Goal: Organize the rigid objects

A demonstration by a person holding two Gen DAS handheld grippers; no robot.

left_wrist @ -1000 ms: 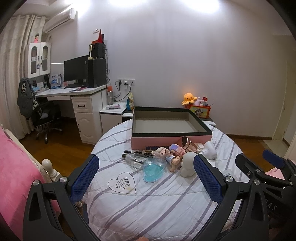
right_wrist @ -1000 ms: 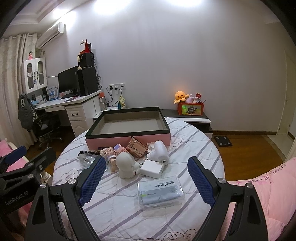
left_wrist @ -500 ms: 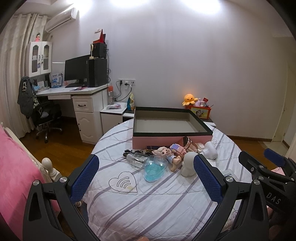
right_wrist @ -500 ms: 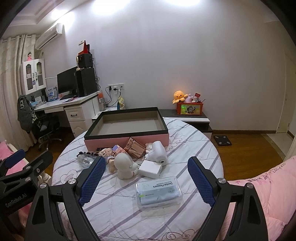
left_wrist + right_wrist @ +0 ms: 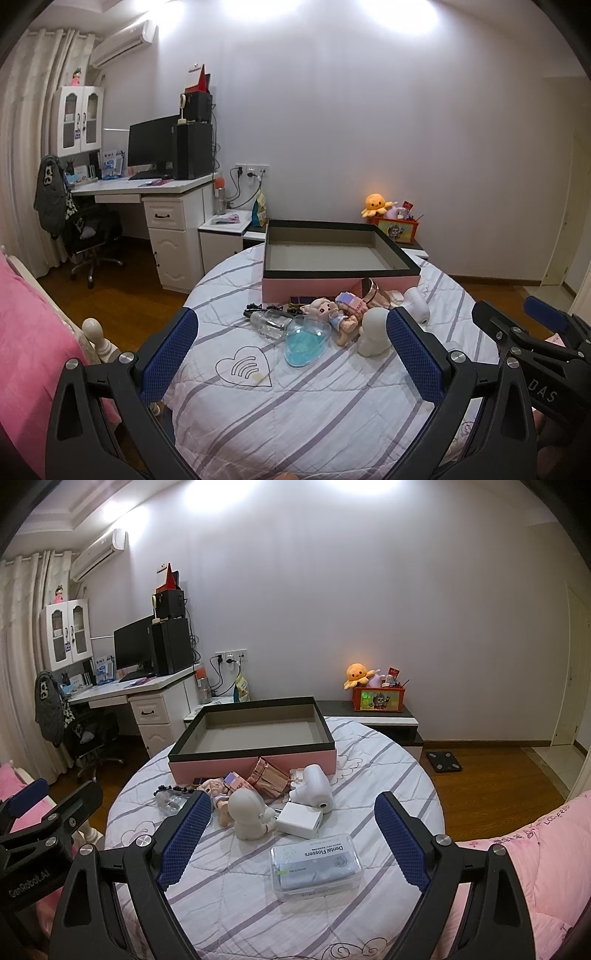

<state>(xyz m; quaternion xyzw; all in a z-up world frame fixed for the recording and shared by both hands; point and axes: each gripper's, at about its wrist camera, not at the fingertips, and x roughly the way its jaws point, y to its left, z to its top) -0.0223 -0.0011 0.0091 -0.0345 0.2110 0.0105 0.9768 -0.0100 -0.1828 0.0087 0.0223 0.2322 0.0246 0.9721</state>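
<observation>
Pink box (image 5: 255, 766) open-topped, bare inside; toys piled against its front wall. Clear case (image 5: 316, 866) holds dental flossers. Left gripper (image 5: 291, 354) and right gripper (image 5: 293, 843) both spread wide, grasping nothing.

Round tabletop (image 5: 229, 904), white quilted cover with purple stripes. At the far edge: pink box (image 5: 255, 764) with black rim, open. In front of it a cluster: doll (image 5: 328, 314), clear bottle (image 5: 269, 323), blue heart-shaped dish (image 5: 304, 341), white figurine (image 5: 249, 814), white charger block (image 5: 299, 818), white camera-like device (image 5: 312, 786), rose-gold cup (image 5: 267, 777) tipped over. Nearest: clear Dental Flossers case (image 5: 316, 866), apart from the cluster.
</observation>
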